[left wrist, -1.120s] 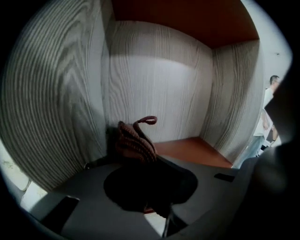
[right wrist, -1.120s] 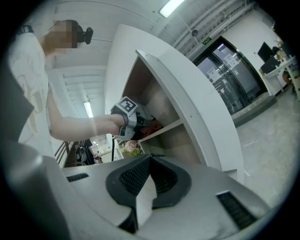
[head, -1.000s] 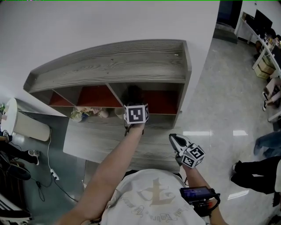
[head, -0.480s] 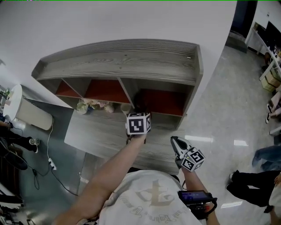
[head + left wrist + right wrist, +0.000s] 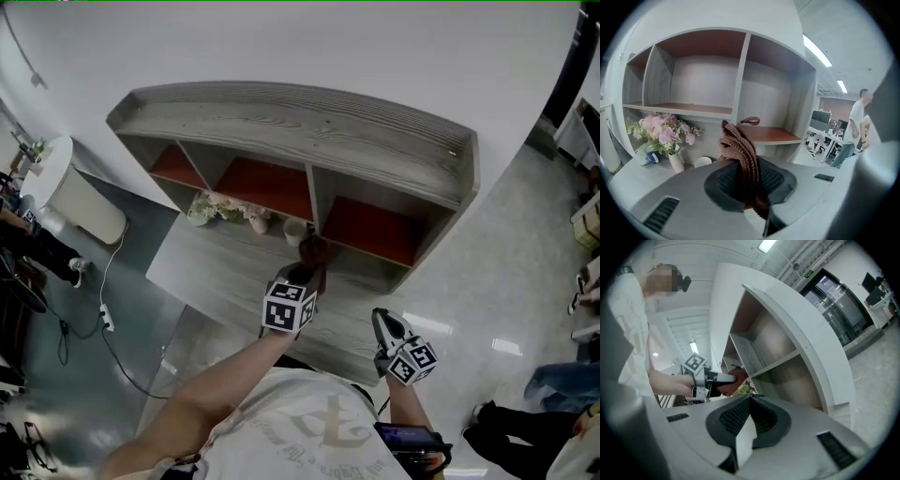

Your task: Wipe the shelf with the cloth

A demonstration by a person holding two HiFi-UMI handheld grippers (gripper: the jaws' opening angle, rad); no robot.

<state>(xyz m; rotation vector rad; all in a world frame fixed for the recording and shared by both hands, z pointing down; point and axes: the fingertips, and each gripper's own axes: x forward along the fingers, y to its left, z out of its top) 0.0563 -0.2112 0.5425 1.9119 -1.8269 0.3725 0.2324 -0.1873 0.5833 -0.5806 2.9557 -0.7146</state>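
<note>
Shelf [image 5: 309, 122] framing is shifted rightward against the frame a second ago. The left gripper [image 5: 307, 265], clamped on the brown cloth [image 5: 312, 249], has been drawn back out of the shelf's right-hand compartment to just before its divider, so one wiping pass there is judged finished. The right gripper [image 5: 382, 323], jaws together on nothing, is kept off the shelf's front ledge as before.
</note>
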